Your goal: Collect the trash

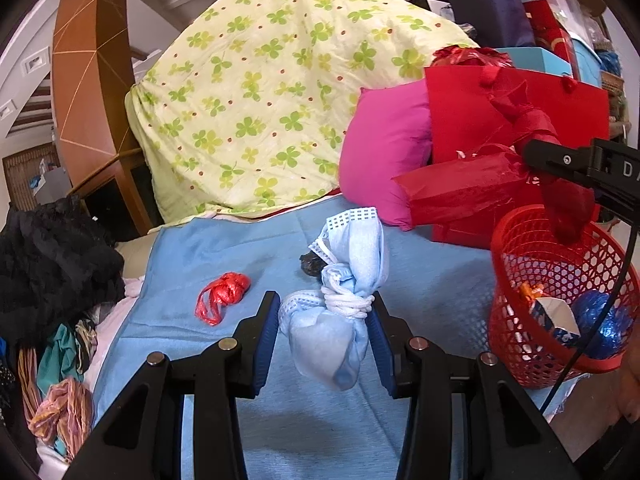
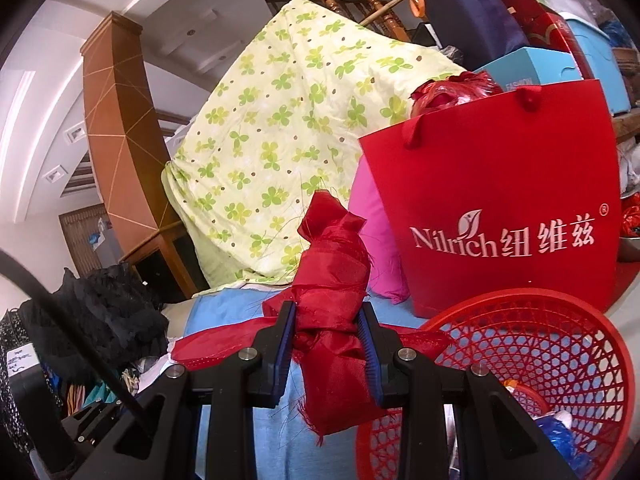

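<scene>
My left gripper (image 1: 326, 312) is shut on a knotted bundle of light-blue face masks (image 1: 348, 276), lifted above the blue cloth (image 1: 248, 248). My right gripper (image 2: 329, 330) is shut on a knotted red fabric scrap (image 2: 334, 280); from the left wrist view that red scrap (image 1: 560, 184) hangs over the red mesh basket (image 1: 516, 264). In the right wrist view the basket (image 2: 560, 312) sits just right of and below the held scrap, with several pieces of trash inside. A crumpled red plastic bag (image 1: 224, 294) and a small dark scrap (image 1: 310, 266) lie on the blue cloth.
A red paper gift bag (image 2: 496, 200), a pink pillow (image 1: 384, 152) and a green clover-print quilt (image 1: 256, 92) rise behind the cloth. Black fabric (image 1: 52, 264) and mixed clothes (image 1: 60, 392) pile up at the left edge. Boxes (image 1: 536, 60) stack at the back right.
</scene>
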A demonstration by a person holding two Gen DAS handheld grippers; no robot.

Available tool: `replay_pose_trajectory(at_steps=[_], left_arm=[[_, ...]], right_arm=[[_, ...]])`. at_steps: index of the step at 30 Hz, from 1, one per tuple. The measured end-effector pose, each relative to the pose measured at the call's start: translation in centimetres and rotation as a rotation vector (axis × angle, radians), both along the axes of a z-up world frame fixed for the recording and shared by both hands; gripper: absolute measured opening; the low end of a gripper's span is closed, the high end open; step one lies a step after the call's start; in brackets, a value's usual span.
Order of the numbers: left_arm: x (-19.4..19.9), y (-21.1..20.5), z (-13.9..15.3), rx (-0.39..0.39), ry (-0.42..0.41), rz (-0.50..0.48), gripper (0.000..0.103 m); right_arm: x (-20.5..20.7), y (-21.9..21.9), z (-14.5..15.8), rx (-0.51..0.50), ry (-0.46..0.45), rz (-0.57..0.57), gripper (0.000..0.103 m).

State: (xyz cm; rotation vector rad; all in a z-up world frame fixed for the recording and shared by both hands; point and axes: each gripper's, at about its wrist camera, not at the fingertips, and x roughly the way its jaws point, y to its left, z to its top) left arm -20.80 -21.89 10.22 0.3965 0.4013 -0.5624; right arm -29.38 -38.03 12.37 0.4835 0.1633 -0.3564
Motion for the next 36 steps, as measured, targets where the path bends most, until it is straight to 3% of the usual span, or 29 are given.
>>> replay_pose_trajectory(at_steps=[36], left_arm=[[-6.1,-6.3,1.1,0.051,-0.032,-0.144,0.045]], right_arm=[[-6.7,-5.7,-0.9,0.099,-0.051,-0.103,0.033]])
